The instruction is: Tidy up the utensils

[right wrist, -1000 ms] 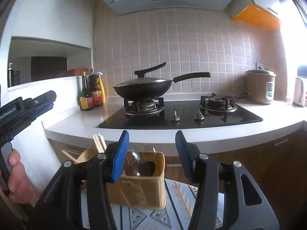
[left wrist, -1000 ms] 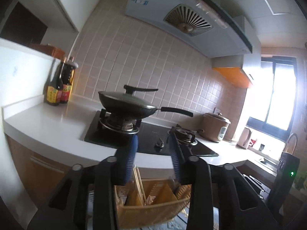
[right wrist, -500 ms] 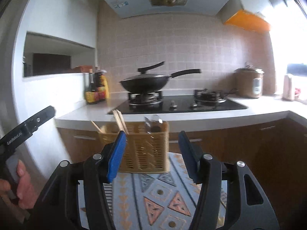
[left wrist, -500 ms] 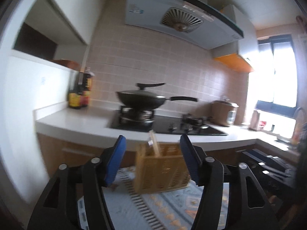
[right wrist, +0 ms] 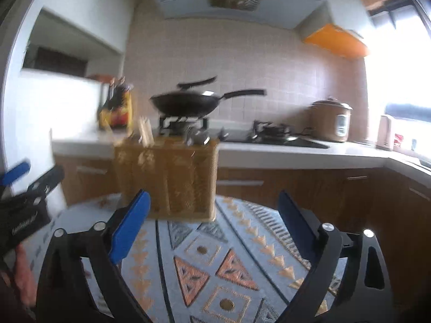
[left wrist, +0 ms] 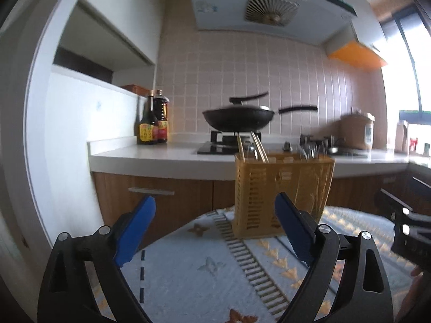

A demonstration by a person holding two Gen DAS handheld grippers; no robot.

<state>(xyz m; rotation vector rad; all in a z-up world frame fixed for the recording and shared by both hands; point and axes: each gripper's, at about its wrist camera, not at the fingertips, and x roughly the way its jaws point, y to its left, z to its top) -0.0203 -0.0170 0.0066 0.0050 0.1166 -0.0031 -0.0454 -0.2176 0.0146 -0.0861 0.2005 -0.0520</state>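
Standing upright on a patterned cloth (left wrist: 204, 266) that covers the near surface, the yellow utensil basket (left wrist: 282, 193) holds the task's things: pale wooden chopsticks (left wrist: 258, 149) lean out of its left compartment and metal utensils (left wrist: 309, 149) poke up from its right one. In the right wrist view the same basket (right wrist: 167, 177) is blurred, with the chopsticks (right wrist: 145, 133) at its left and the dark metal pieces (right wrist: 196, 137) toward its right; which kinds of cutlery they are cannot be told.

The left claw (left wrist: 212, 228) has its blue pads spread wide and the jaws are opening; nothing lies between them, and the basket stands beyond the tips, apart from both pads. The right claw (right wrist: 212, 223) is likewise wide, its jaws opening, with only the cloth (right wrist: 215, 263) showing between the pads and the basket past the left pad, untouched. Each claw appears at the edge of the other's view, and part of a hand (right wrist: 23, 271) shows at the lower left of the right wrist view.

Behind the basket runs a white kitchen counter (left wrist: 161, 156) with wooden cabinet fronts below. On it sit two sauce bottles (left wrist: 153, 123), a black wok (left wrist: 238, 117) on a gas burner, and a brown rice cooker (left wrist: 358, 130) near the bright window.
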